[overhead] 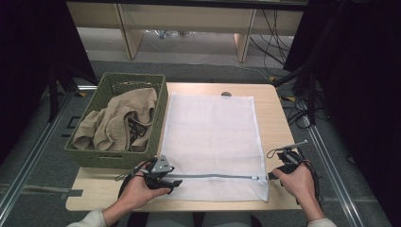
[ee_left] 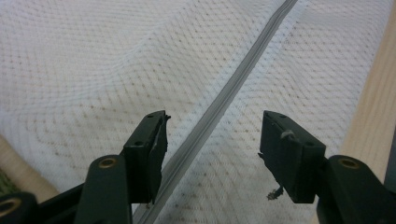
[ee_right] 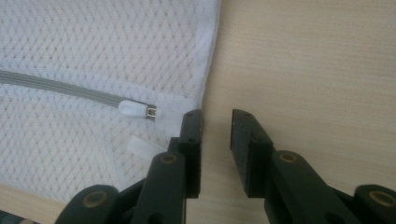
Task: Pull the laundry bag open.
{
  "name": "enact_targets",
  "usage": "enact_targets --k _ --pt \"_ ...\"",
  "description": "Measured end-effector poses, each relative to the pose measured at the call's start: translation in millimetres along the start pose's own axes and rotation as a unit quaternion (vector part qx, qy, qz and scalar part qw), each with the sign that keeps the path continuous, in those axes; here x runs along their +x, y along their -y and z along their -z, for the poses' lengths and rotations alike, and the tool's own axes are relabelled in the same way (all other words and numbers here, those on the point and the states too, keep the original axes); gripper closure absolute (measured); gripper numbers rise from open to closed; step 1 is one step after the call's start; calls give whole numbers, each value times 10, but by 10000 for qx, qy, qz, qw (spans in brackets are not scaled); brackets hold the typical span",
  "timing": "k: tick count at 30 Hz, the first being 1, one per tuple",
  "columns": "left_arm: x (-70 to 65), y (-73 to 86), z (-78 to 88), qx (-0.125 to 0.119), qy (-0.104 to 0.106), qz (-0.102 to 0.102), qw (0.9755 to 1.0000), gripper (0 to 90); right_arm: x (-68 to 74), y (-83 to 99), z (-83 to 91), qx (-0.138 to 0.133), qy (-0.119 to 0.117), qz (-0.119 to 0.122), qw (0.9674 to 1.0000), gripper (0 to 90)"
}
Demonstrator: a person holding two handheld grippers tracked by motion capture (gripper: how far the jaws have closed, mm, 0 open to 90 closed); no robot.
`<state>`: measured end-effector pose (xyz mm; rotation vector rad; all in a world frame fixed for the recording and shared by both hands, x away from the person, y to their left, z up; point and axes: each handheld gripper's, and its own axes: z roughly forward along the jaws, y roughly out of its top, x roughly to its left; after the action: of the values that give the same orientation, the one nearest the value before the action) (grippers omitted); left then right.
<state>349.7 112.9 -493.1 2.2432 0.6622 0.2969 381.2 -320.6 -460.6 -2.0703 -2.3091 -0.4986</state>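
A white mesh laundry bag (overhead: 213, 142) lies flat on the wooden table (overhead: 274, 109), its grey zipper (overhead: 213, 176) running left to right along the near edge, with the zipper pull (ee_right: 135, 109) at the right end. The left gripper (overhead: 163, 176) hovers at the zipper's left end, jaws wide, straddling it without pressing. The right gripper (ee_right: 215, 135) sits just right of the bag's near right corner, jaws apart, empty. Left of the bag stands a green basket (overhead: 161, 113) holding beige clothes (overhead: 118, 123).
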Motion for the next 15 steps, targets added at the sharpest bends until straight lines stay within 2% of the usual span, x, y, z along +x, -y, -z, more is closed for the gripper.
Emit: enact_targets --k 1,3,4,5,7,9,10,12,13,15 --pt "-11 4 -8 1 29 74 10000 413 -32 -11 -10 -57 19 196 9998 721" --pt "-11 18 -11 52 43 8 10000 415 -46 -36 -12 61 38 206 9998 708" --pt "-11 21 -7 56 47 -6 10000 416 -11 -44 -7 149 36 -59 9999 708" --pt "-15 23 -3 31 15 9 10000 416 -44 -65 -14 172 29 254 9995 707" --pt "-22 29 5 43 25 26 10000 416 -26 -86 -32 200 5 255 9995 703" --pt "-16 35 4 81 11 0 10000 417 -5 -108 -43 259 60 406 9988 704" --pt "-16 37 4 77 12 11 10000 417 38 -110 -58 221 22 241 9995 704" --pt "-16 38 3 65 23 -5 10000 417 65 -130 -63 474 17 281 9985 707" --pt "-16 35 6 70 11 -16 10000 418 98 -139 -74 623 -3 80 9980 707" --pt "-17 34 5 63 11 -13 10000 418 104 -190 -128 680 -48 62 9977 704"
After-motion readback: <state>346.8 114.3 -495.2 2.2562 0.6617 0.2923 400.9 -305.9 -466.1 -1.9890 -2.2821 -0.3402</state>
